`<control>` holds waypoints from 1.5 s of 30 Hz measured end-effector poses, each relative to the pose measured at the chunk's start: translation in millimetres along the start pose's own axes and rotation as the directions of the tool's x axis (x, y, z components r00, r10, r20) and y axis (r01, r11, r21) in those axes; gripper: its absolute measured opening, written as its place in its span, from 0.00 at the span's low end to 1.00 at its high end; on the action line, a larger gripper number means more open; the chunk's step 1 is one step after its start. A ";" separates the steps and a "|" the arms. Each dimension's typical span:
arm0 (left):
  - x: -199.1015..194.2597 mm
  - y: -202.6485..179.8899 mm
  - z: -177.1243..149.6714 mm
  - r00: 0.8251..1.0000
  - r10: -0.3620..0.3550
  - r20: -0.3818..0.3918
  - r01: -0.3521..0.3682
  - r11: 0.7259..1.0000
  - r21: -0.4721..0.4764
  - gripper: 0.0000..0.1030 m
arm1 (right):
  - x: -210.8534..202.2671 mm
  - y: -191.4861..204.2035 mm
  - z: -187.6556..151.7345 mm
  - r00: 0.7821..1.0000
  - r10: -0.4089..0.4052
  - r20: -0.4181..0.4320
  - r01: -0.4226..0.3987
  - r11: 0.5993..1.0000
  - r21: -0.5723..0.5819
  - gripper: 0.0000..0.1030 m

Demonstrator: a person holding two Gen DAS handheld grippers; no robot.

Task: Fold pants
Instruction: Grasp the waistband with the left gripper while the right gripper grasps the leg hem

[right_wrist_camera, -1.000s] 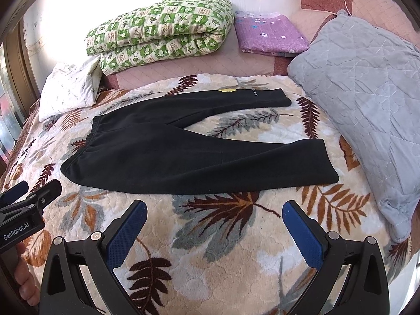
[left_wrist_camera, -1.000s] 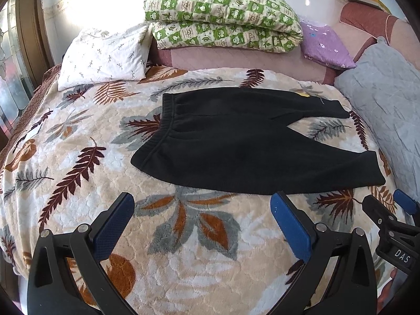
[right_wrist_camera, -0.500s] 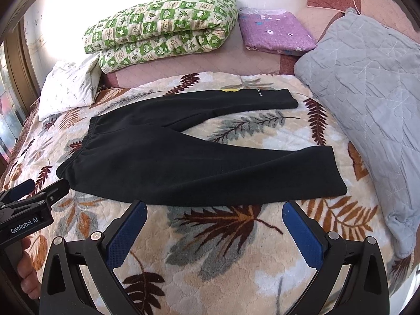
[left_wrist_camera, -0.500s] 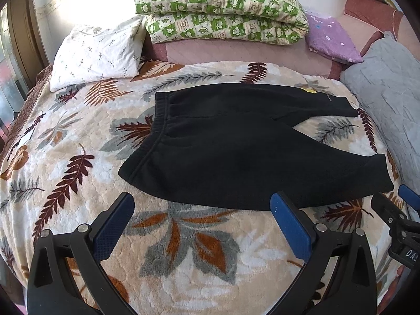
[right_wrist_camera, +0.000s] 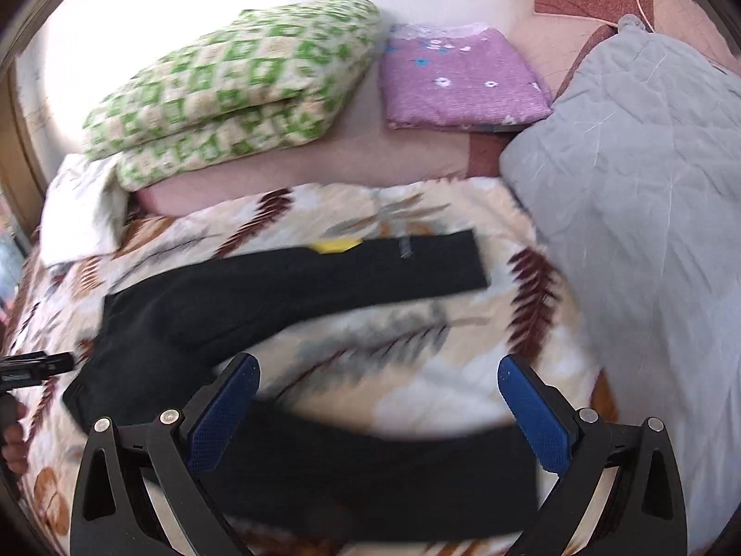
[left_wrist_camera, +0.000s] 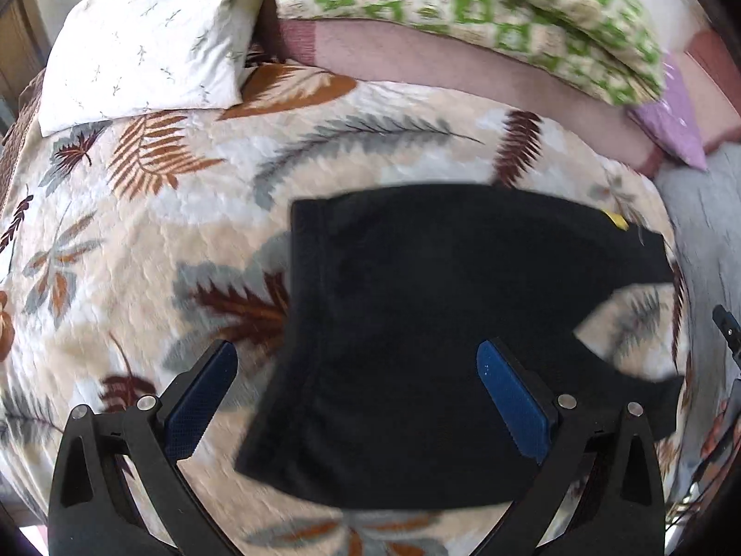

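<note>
Black pants lie flat on the leaf-print bedspread, waistband to the left, two legs spread to the right. My left gripper is open, hovering over the waistband's near corner. In the right wrist view the pants show a far leg with a yellow tag and a near leg crossing the bottom. My right gripper is open above the near leg's end. The left gripper's tip shows at the left edge there, and the right gripper's tip at the right edge of the left view.
At the head of the bed lie a white pillow, a folded green checked quilt and a purple folded cloth. A grey quilted blanket covers the bed's right side. A hand shows at the left edge.
Both grippers have moved forward and down toward the pants, which now fill more of each view. The frames are blurred by motion. Both stay open.
</note>
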State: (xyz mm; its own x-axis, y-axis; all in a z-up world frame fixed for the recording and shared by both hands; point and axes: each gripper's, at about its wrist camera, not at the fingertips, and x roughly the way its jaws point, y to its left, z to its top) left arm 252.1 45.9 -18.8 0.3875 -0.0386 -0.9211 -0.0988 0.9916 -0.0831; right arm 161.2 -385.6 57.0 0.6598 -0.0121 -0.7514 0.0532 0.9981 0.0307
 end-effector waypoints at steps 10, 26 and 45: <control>47.1 44.6 64.0 0.994 0.012 -0.107 -0.025 0.993 -0.119 1.00 | 152.1 -66.3 81.7 0.981 0.011 -0.194 0.006 0.996 0.084 0.91; 95.0 58.8 87.9 0.981 -0.075 -0.177 0.038 0.979 -0.203 1.00 | 208.0 -83.4 87.5 0.961 0.090 -0.260 -0.050 0.986 0.156 0.21; 101.6 14.9 86.5 0.972 -0.122 -0.199 0.109 0.991 -0.075 0.28 | 221.1 -81.3 95.3 0.956 0.050 -0.289 -0.020 0.994 0.105 0.16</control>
State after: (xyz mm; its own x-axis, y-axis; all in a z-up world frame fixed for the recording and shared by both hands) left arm 369.2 67.4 -80.6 0.2062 -0.1832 -0.9612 -0.1240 0.9695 -0.2114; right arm 374.1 -475.2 -48.9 0.4166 0.0553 -0.9074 0.1187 0.9863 0.1146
